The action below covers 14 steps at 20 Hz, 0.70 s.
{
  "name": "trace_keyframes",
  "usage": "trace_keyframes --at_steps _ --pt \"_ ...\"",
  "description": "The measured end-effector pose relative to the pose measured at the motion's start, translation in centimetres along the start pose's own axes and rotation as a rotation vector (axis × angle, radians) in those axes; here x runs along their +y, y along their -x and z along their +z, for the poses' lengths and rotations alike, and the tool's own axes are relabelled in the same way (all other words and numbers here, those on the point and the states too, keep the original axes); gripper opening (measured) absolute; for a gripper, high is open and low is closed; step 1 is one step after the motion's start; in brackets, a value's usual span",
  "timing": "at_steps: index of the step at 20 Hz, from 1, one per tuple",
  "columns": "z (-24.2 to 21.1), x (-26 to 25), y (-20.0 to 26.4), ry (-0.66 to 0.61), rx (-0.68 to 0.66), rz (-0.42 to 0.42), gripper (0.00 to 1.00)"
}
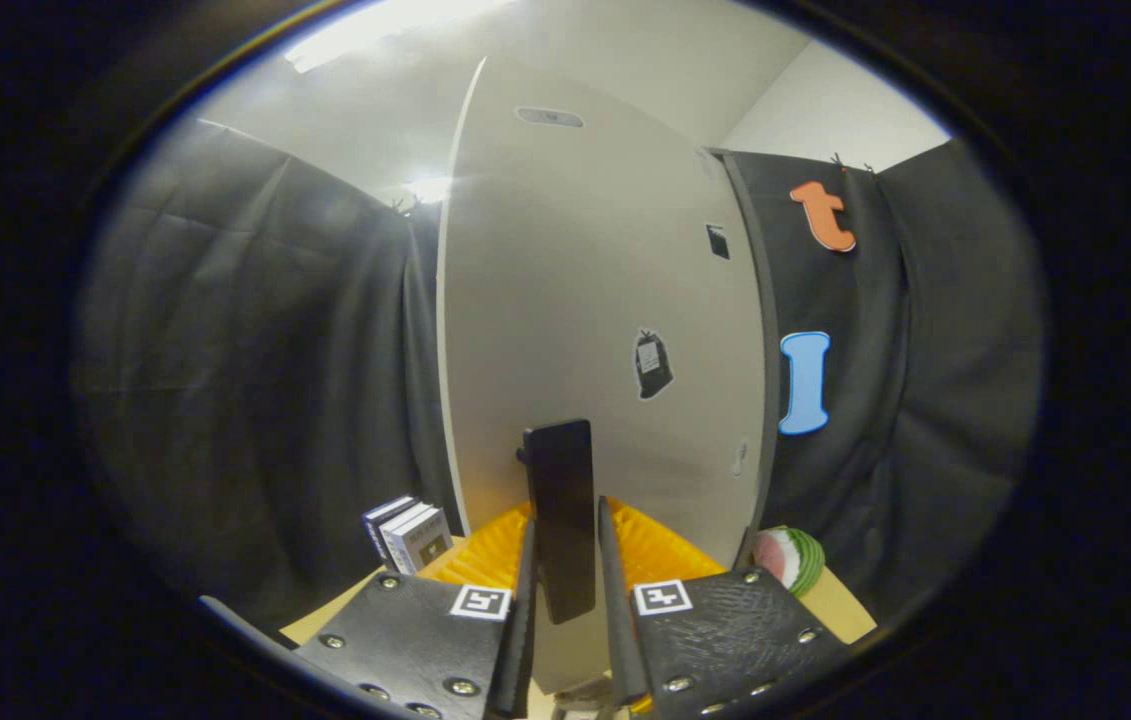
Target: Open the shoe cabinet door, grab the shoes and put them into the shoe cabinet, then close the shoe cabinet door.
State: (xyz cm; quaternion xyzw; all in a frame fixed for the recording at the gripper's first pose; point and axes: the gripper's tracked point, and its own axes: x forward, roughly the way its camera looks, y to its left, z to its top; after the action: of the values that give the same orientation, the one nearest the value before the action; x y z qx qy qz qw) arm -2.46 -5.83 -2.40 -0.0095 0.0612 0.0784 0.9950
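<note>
The shoe cabinet's pale door [605, 300] stands upright right in front of me and carries a small dark sticker [652, 364]. Its black, flat, upright handle [559, 500] sits between my two fingers. My gripper [565, 600] is shut on this handle, with one finger pressing on each side of its lower part. The door's left edge [445, 330] shows its thickness against the black cloth, and a dark strip [763, 330] runs down its right side. I cannot tell how far the door is swung.
An orange ribbed surface [665, 550] lies low behind the handle, on both sides of my fingers. Small upright books [407, 535] stand to the left on a tan tabletop [840, 600]. A watermelon-slice toy [791, 556] lies to the right.
</note>
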Motion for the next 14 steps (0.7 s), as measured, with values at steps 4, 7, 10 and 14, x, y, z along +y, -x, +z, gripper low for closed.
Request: trace_keyframes --at_steps 4,7,10,14 --pt "0.2 -1.5 1.0 0.020 -0.004 -0.023 0.30" --pt "0.5 -4.3 2.8 0.026 -0.010 -0.061 0.30" --pt "0.6 -7.0 4.5 0.013 -0.015 -0.102 0.30" --pt "1.8 -10.2 5.6 0.003 -0.043 -0.152 0.30"
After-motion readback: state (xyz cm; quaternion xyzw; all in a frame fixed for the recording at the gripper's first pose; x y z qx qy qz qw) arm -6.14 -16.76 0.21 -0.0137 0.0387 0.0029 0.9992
